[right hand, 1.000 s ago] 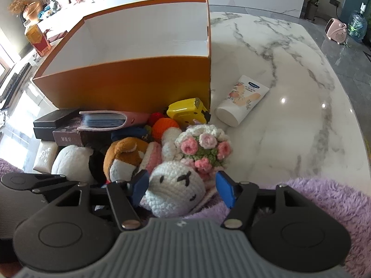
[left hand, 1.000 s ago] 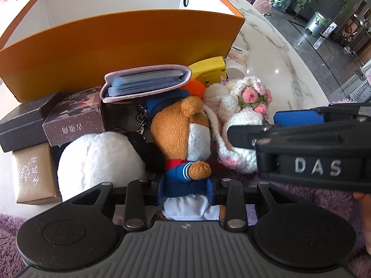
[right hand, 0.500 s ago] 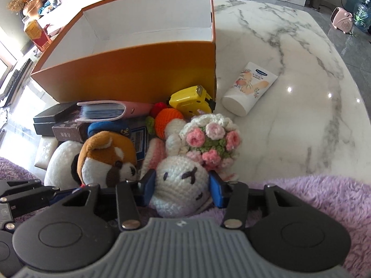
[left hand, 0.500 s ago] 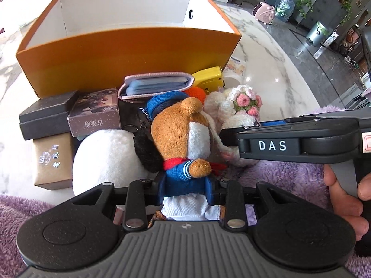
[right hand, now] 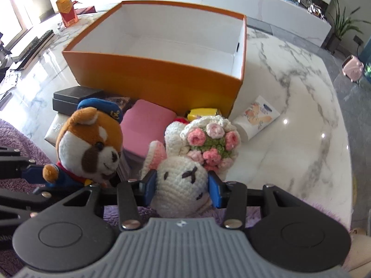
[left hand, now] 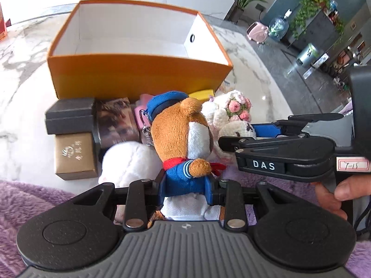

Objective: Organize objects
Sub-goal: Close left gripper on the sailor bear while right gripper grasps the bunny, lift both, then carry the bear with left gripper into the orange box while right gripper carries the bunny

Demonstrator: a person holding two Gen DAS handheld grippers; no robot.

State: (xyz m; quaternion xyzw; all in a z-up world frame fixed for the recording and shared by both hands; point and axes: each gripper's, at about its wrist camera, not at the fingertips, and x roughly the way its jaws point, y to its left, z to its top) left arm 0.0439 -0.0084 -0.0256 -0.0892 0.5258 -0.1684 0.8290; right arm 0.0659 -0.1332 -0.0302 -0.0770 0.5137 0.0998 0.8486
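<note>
My left gripper [left hand: 186, 188] is shut on a brown plush bear [left hand: 183, 134] in a blue sailor suit and cap, held above the pile; the bear also shows in the right wrist view [right hand: 89, 143]. My right gripper [right hand: 182, 188] is shut on the head of a white crochet bunny [right hand: 180, 185] that carries a pink flower bouquet [right hand: 211, 143]; the bunny also shows in the left wrist view [left hand: 234, 125]. An open orange box [left hand: 139, 74] with a white, empty inside stands just beyond, also in the right wrist view [right hand: 162, 78].
In front of the box lie black boxes [left hand: 69, 119], a tan box [left hand: 74, 157], a printed box [left hand: 116, 122], a white plush [left hand: 129, 162], a pink wallet [right hand: 143, 127], a yellow tape measure [right hand: 201, 113] and a cream tube [right hand: 257, 120]. Purple fluffy cloth [left hand: 34, 199] lies nearest me on the marble table [right hand: 301, 139].
Both grippers have risen: the bear and the bunny are lifted off the pile, and the box's inside shows more. The right gripper closed on the bunny's head.
</note>
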